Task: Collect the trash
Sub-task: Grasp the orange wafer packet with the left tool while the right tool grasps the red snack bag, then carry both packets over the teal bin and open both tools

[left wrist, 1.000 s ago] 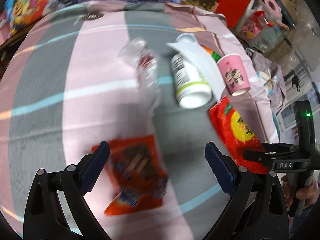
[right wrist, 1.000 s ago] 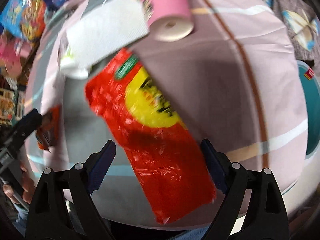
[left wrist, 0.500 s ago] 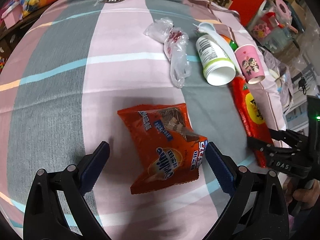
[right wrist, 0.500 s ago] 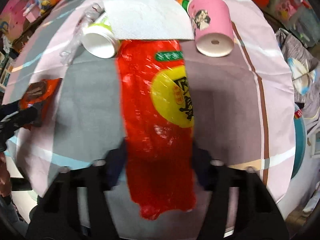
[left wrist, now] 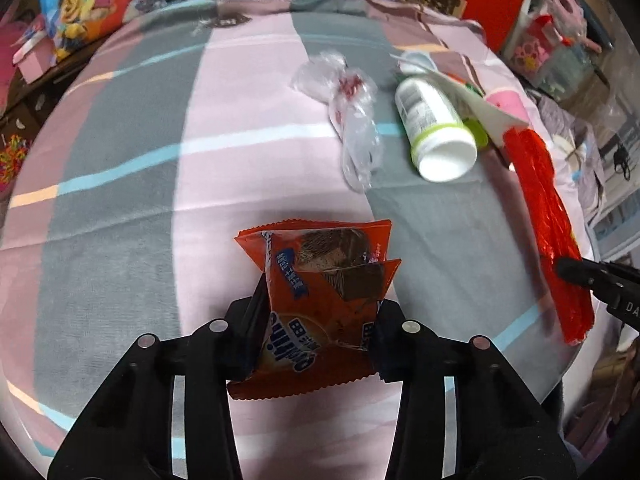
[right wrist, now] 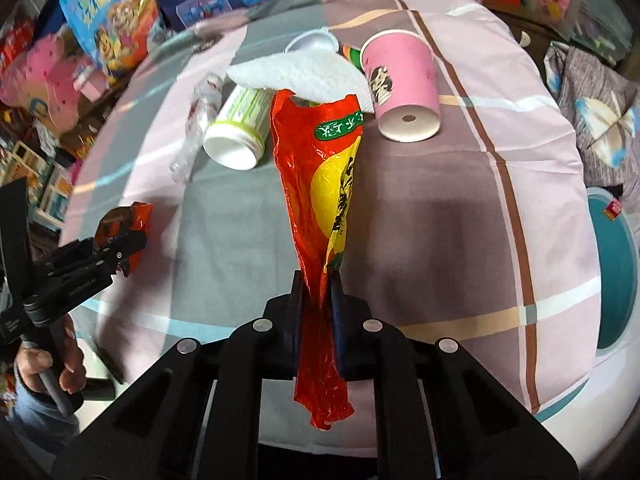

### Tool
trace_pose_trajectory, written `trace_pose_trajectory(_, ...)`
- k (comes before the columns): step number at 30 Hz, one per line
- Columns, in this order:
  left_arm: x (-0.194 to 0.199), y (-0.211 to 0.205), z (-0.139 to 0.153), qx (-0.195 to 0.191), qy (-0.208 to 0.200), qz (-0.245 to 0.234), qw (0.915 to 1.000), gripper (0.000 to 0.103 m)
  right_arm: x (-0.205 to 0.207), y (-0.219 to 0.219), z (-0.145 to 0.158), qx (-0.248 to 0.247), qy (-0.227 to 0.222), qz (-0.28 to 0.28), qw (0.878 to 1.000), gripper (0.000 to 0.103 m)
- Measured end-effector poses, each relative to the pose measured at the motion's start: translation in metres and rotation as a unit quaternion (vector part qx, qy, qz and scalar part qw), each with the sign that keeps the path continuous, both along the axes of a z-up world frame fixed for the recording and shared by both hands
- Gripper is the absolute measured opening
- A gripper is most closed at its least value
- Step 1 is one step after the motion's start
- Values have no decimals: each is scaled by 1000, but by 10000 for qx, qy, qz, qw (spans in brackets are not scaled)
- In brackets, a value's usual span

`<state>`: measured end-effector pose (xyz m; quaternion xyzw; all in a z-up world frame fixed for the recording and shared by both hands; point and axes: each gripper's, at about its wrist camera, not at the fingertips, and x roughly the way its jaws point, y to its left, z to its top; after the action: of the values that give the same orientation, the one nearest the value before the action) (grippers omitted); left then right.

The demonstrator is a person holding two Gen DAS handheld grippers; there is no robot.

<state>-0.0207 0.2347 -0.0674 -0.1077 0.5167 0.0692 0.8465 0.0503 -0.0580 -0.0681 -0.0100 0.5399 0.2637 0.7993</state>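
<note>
A bed sheet in pink and grey checks fills the scene, toy boxes stacked behind it. The left gripper is closing, its jaws about half apart, and the orange snack wrapper buckles between the pads, its far edge resting on the sheet. Over on the right, the right gripper is closing too, jaws nearly together, pinching the long red bag into a narrow fold; its tail hangs below the pads. Waiting on the sheet: a clear plastic bag, a white bottle on its side, a paper towel draped across it, and a pink paper cup lying beside the red bag's top.
</note>
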Motion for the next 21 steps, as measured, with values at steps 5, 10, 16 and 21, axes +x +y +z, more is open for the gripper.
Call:
trace_pose_trajectory(5,-2,-6,30,-158,-296,-152,9993,43,-1,-9,13,299,-35,-42,9995,12)
trace_pose_trajectory(10,11,-36,54,-257,-510,-588,9966,43,1,-32,31,558,-205,-216,9980,12)
trace_pose_trajectory(16,37,-89,66,-240,-606,-1160,9911,43,5,-73,48,818,-396,-584,9941,12)
trace_pose_trajectory(21,56,-127,70,-152,-590,-1575,9856,43,13,-113,52,985,-471,-1023,9887,12)
